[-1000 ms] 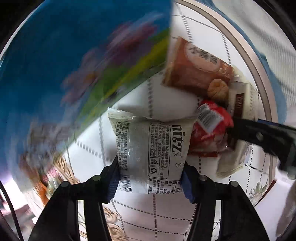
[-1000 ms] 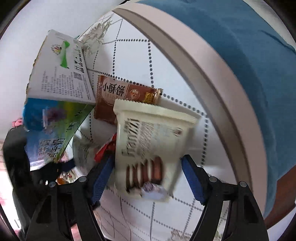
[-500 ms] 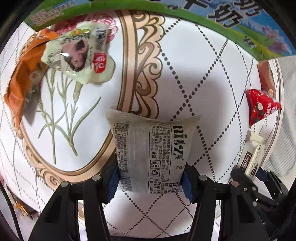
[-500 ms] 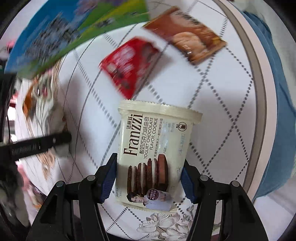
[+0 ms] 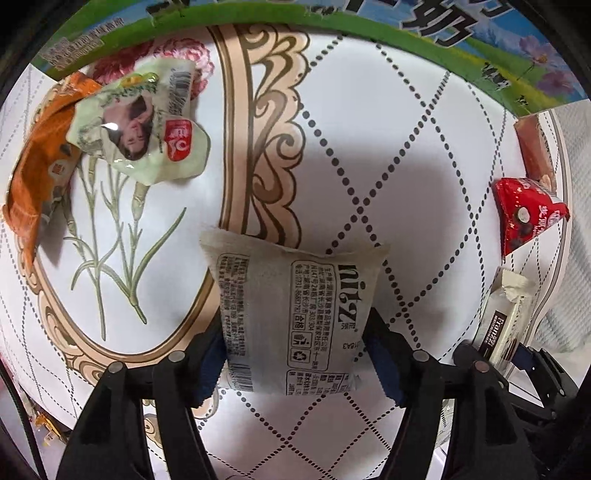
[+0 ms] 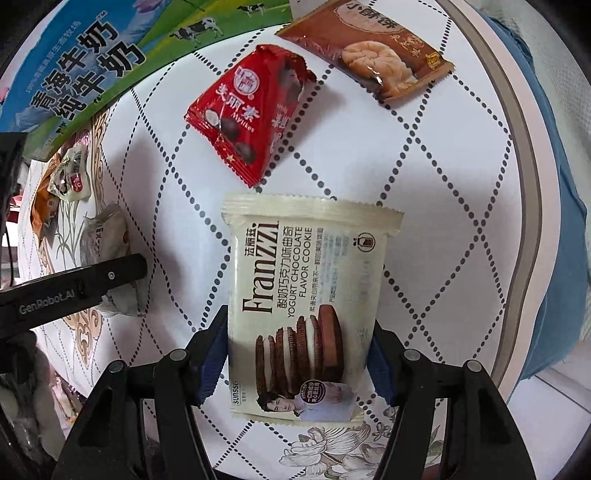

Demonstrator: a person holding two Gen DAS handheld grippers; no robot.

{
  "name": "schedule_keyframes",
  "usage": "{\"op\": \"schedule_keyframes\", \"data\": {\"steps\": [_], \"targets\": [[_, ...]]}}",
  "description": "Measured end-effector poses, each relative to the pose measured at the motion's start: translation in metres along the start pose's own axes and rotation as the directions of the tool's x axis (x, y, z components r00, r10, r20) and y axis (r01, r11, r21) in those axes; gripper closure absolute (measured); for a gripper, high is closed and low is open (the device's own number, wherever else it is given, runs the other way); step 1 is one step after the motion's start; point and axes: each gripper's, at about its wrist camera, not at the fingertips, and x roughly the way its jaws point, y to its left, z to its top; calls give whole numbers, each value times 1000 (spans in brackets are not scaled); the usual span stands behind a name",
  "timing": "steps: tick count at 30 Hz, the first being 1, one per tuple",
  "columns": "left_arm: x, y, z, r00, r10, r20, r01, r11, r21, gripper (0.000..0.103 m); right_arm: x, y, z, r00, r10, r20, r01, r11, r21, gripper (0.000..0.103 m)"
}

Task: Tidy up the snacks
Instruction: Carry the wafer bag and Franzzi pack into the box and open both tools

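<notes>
A grey-white snack packet lies printed side up on the patterned round table. It sits between the jaws of my left gripper, which are opening; the blue pads stand just off its edges. A cream Franzzi cookie packet lies flat near the table's rim. My right gripper straddles it, and its jaws are opening with the pads beside the packet's sides. In the right wrist view, a finger of the left gripper crosses the grey packet.
A red triangular Mylikes packet and a brown pastry packet lie beyond the Franzzi packet. A pale green packet rests on an orange one. A blue-green milk carton box borders the far side. Blue cloth lies past the table's rim.
Both grippers swung away from the milk box and came down to the table with their packets. Both pairs of jaws now stand slightly wider than half a second ago.
</notes>
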Motion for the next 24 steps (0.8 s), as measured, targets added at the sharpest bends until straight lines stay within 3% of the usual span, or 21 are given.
{"op": "schedule_keyframes", "data": {"steps": [1,4,9,13,19,24], "targets": [[-3,-2,-4,1000,10,12,-10,1000,10,48,2,2,-1,1000,-5,4,5,1000,-7,35],[-11,-5,-10,1000,12,27,-13,999,43,54,3,6,-9,999,-24,24,24,999,-25,39],[-42,-5,-13,998,7,58,-12,997,77,57,-14,17,-22,999,7,46,-5,999,-45,40],[-91,-2,-19,993,-49,111,40,995,86,59,-37,29,-24,994,81,66,-78,996,-46,41],[-184,11,-6,957,-129,261,111,990,84,59,-113,60,-8,960,211,184,-189,973,-128,43],[-254,24,29,920,-197,338,178,980,88,59,-176,85,29,904,314,292,-264,944,-196,43]]}}
